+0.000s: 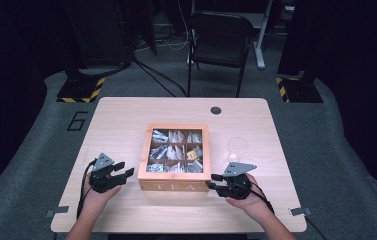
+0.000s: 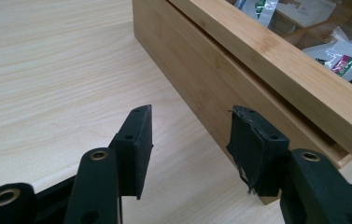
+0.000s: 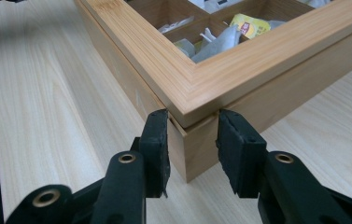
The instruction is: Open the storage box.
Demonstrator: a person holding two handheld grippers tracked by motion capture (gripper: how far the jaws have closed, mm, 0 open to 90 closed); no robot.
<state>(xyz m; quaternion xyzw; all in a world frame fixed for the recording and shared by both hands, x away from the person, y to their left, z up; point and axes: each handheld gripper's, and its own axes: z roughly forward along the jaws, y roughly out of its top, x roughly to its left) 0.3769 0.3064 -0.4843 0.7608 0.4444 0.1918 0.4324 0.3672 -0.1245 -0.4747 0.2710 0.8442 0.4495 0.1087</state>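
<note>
Forearms and hands are seen nearest the camera in the high view, coming in over the near edge of the table (image 1: 126, 112), the largest thing in the scene. A pale wooden top is shown, with a small dark round hole (image 1: 216, 110) near its far edge.

At the middle of the table a wooden tea box (image 1: 174, 186) is set, its front wall facing the near edge and lettered TEA. Its framed lid lies closed, and through the lid the compartments are seen, filled with tea packets (image 1: 168, 136), mostly silver and white. One yellow packet (image 1: 192, 155) is seen in a compartment toward the right side.

A clear plastic cup (image 1: 238, 147) is stood upright to the right of the box, well apart from it, toward the right edge of the table.

The left gripper (image 1: 125, 171) is held at the front left corner of the box. In the left gripper view its jaws are apart; one pad (image 2: 253, 144) lies against or just beside the left wall, and contact cannot be told. Nothing is clamped.

The right gripper (image 1: 215, 182) is placed at the front right corner of the box. In the right gripper view its jaws straddle that corner just under the lid, the pads (image 3: 157, 140) touching or nearly touching the two walls.
</note>
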